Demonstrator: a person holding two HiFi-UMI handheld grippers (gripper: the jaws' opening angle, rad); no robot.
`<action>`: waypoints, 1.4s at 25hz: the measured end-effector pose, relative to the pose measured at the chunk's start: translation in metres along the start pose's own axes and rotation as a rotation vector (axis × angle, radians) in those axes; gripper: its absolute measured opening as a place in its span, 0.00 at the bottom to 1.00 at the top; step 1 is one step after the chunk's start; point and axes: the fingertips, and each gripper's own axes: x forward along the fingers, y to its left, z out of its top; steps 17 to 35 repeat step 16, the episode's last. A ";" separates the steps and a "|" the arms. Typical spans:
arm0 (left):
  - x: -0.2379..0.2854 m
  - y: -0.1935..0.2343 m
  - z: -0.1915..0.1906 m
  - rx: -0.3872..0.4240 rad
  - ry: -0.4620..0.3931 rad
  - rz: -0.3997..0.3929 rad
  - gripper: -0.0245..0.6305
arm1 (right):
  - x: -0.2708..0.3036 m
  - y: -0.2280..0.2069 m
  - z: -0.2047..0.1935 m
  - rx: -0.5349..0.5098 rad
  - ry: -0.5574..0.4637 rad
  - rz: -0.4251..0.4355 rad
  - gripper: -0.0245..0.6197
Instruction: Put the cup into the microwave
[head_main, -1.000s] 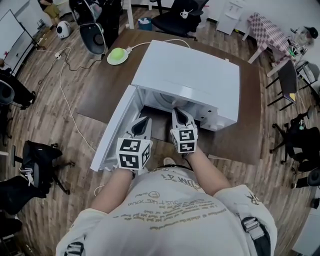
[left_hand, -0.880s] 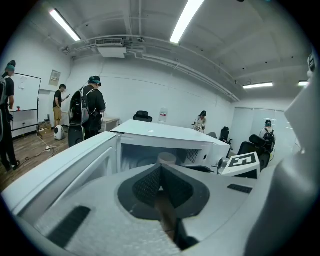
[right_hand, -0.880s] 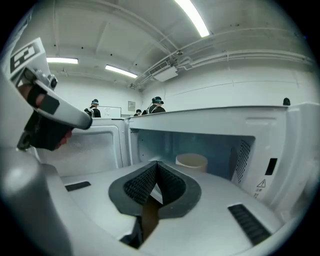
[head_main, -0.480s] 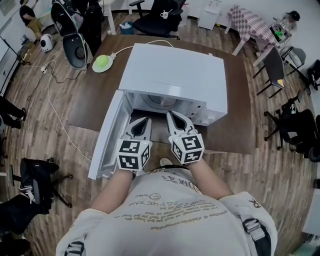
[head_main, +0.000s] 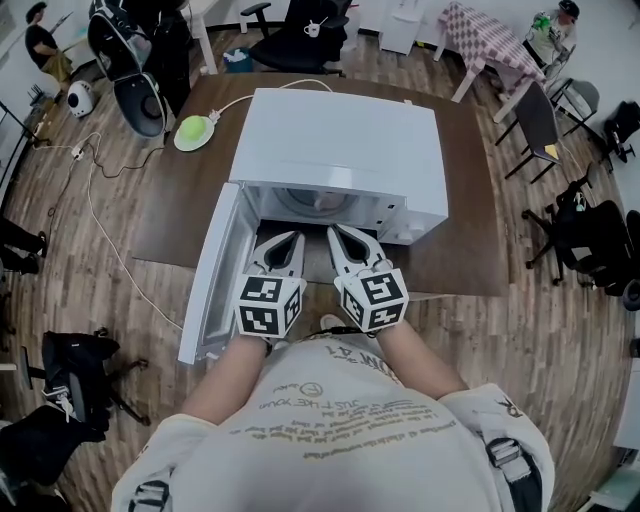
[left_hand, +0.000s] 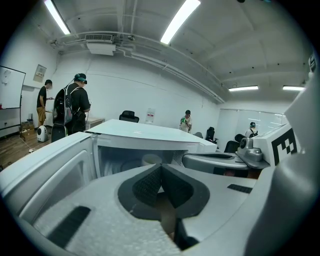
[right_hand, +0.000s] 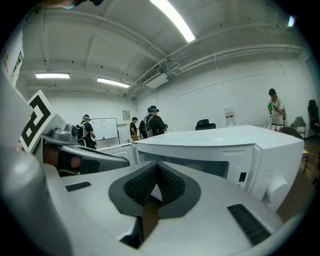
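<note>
Withdrawn from the microwave (head_main: 340, 140) since a second ago, the right gripper (head_main: 337, 235) and the left gripper (head_main: 293, 240) hover closed and empty at its near side, so with the cup (left_hand: 150, 160) standing inside, the task looks done.

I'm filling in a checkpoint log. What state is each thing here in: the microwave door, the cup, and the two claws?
Microwave door, wide open, hinged at the left.
Cup, standing inside the microwave, touched by neither claw.
Left claw, shut, nothing between its jaws, in front of the opening.
Right claw, shut, nothing between its jaws, in front of the opening.
</note>
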 end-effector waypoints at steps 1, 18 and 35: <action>0.000 0.000 0.000 -0.001 0.001 -0.001 0.06 | 0.000 0.000 -0.001 0.001 0.003 -0.003 0.06; -0.003 0.008 -0.005 -0.016 0.010 -0.007 0.06 | 0.003 -0.004 -0.011 0.015 0.038 -0.027 0.06; -0.003 0.008 -0.005 -0.016 0.010 -0.007 0.06 | 0.003 -0.004 -0.011 0.015 0.038 -0.027 0.06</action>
